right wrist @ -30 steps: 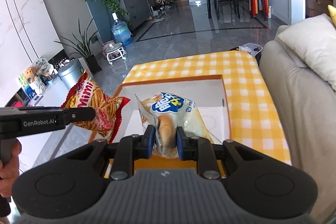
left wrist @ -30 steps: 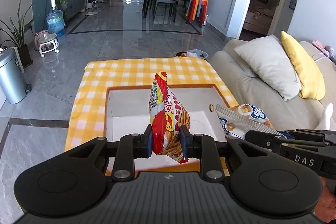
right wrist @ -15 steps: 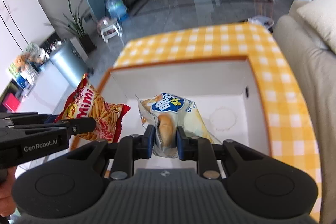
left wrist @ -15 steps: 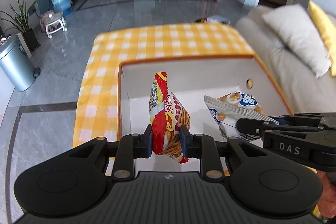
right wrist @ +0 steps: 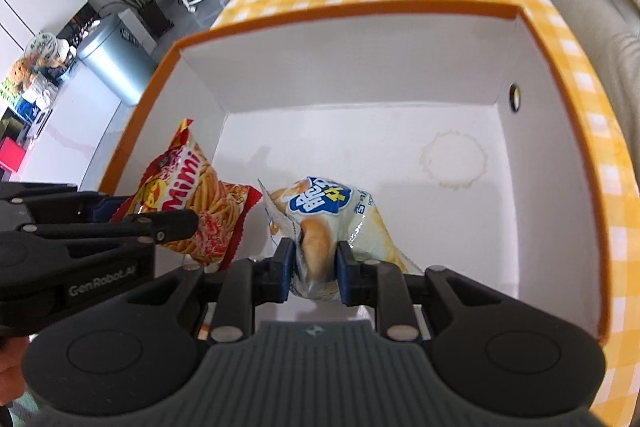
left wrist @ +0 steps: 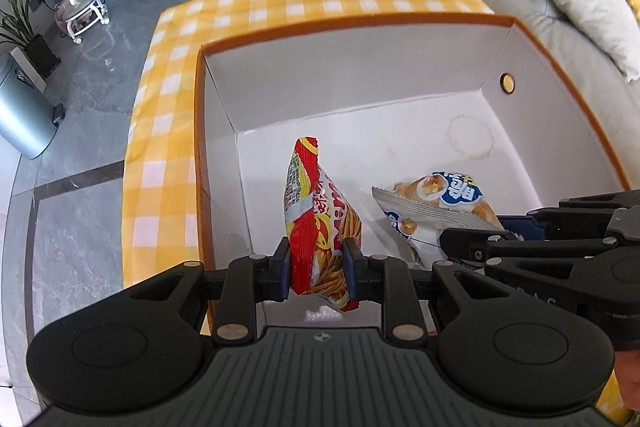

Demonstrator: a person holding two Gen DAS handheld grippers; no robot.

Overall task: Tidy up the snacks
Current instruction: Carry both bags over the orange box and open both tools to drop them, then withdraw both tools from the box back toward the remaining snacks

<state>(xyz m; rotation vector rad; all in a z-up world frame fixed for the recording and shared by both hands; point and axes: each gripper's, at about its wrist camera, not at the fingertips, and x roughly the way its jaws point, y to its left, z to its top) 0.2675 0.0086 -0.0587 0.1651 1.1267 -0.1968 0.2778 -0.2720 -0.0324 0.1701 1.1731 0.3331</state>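
Your left gripper (left wrist: pixel 314 267) is clamped on the lower part of a red and yellow crinkly foil bag of stick snacks (left wrist: pixel 316 211), which stands up on edge ahead of its fingers, over the near left of the white-lined orange cardboard box (left wrist: pixel 360 95). Your right gripper (right wrist: pixel 313 269), just beside it on the right, is pinched on a pale plastic bread packet with a blue label (right wrist: pixel 332 223), held over the near middle of the box.

Both packs look light and soft, I judge: air-filled film that buckles under the pads, with brittle sticks in 1 and squashable bread in the other. The film is likely slick, so hold at the crimped seam or a flat margin rather than across the contents, and press no harder than needed.

You cannot tell from either view whether the 2 packs touch the box floor or hang just above it; the gripper bodies hide the near wall and the floor beneath the fingers. The right gripper's pads are hidden in the left view. A faint ring stain marks the floor ahead and to the right. The yellow checked tablecloth (left wrist: pixel 168 131) runs out of view at the near edge.
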